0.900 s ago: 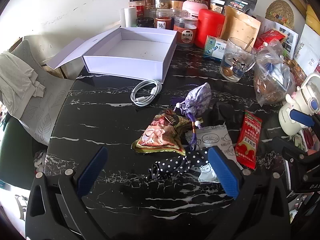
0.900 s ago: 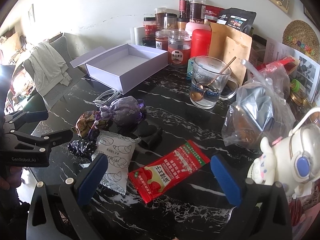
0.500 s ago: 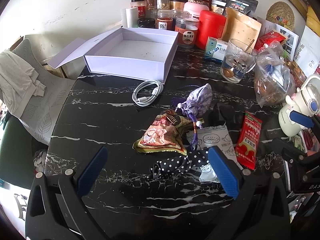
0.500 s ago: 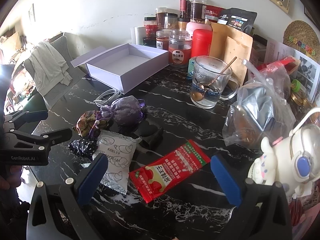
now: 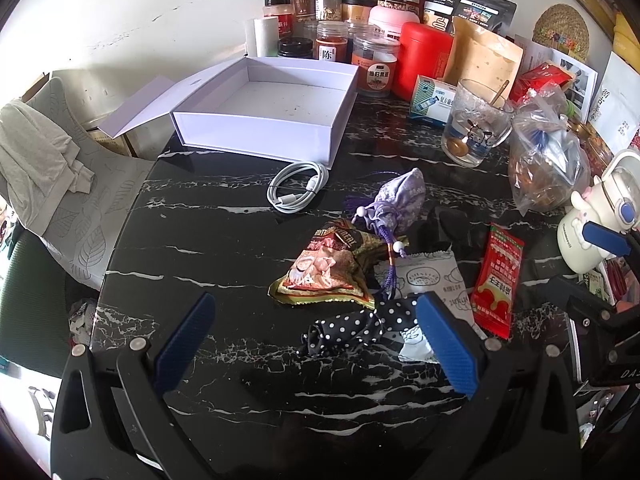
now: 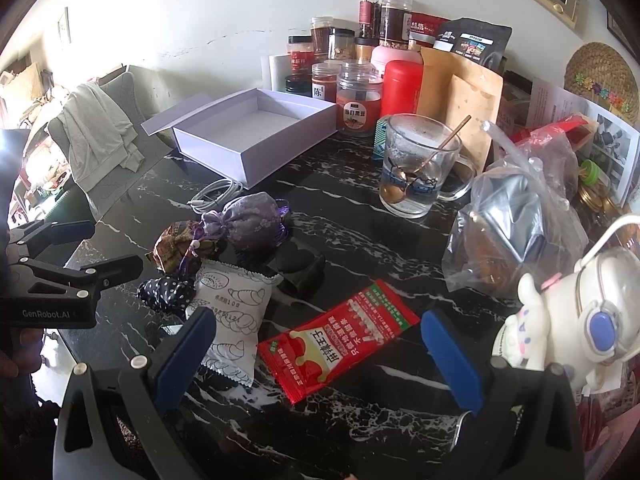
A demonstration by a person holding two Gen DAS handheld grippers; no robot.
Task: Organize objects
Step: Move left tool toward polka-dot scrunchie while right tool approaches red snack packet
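Both claws are held wide apart and empty, tilted down over the black marble worktop (image 5: 192, 240). The left claw (image 5: 316, 322) is hung above the polka-dot cloth (image 5: 352, 328), the right claw (image 6: 316, 338) above the red sauce sachet (image 6: 340, 344), presumably so that loose items can be lifted into the open white box (image 5: 272, 108) behind.

The white croissant-print packet (image 5: 434, 280) is partly covered by the polka-dot cloth (image 5: 352, 326) and a gripper finger. The rear jars' (image 6: 370, 12) labels are too small to read. Contents of the clear plastic bag (image 6: 516, 220) remain indistinct. The cartoon-figure bottle (image 5: 600, 220) is cut off at the frame edge.
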